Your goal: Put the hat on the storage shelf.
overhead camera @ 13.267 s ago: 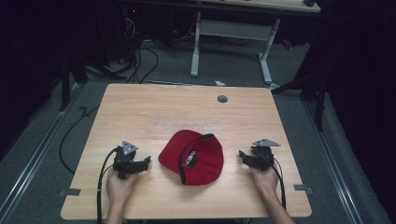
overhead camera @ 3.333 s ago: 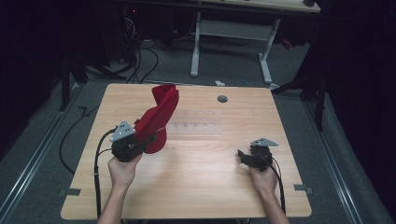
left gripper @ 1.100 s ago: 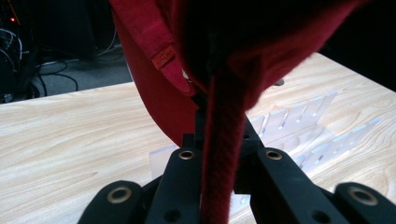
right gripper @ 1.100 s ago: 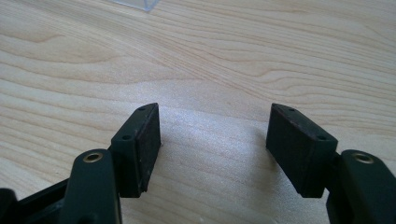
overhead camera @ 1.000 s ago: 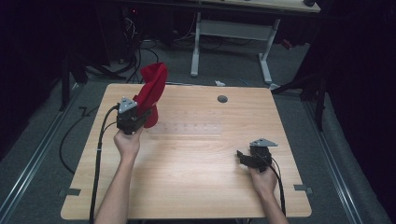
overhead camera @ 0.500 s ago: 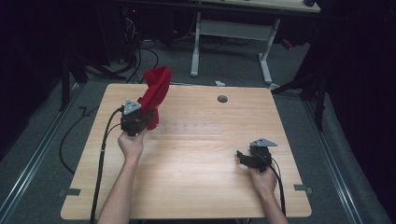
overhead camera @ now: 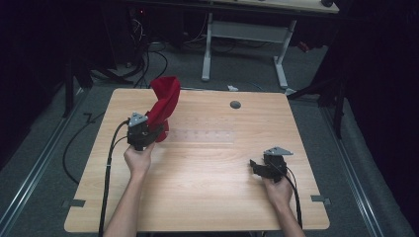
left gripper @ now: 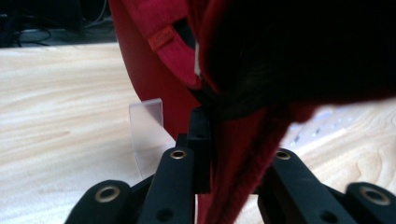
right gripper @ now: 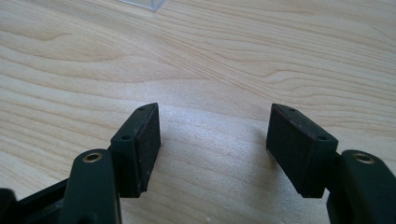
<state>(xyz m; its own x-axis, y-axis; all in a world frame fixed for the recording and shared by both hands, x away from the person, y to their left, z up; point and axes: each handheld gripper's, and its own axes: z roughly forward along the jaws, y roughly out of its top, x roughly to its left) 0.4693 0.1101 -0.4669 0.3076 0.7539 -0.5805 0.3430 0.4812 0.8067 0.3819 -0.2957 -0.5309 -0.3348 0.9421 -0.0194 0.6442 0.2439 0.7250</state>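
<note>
A red cap hangs upright above the table's far left part, held by its edge in my left gripper. In the left gripper view the red cap rises close in front, its fabric pinched between the black jaws of my left gripper. My right gripper rests low on the table at the near right, jaws pointing left. In the right gripper view my right gripper stands open over bare wood.
A wooden table with a round grey grommet near its far edge. A clear plastic strip lies flat at mid-table, and its corner shows behind the cap. Cables and a desk frame lie on the floor beyond.
My left gripper carried the cap from the table's middle up and to the far left, then drifted slightly nearer and rightward in the last second. The right gripper stayed put.
</note>
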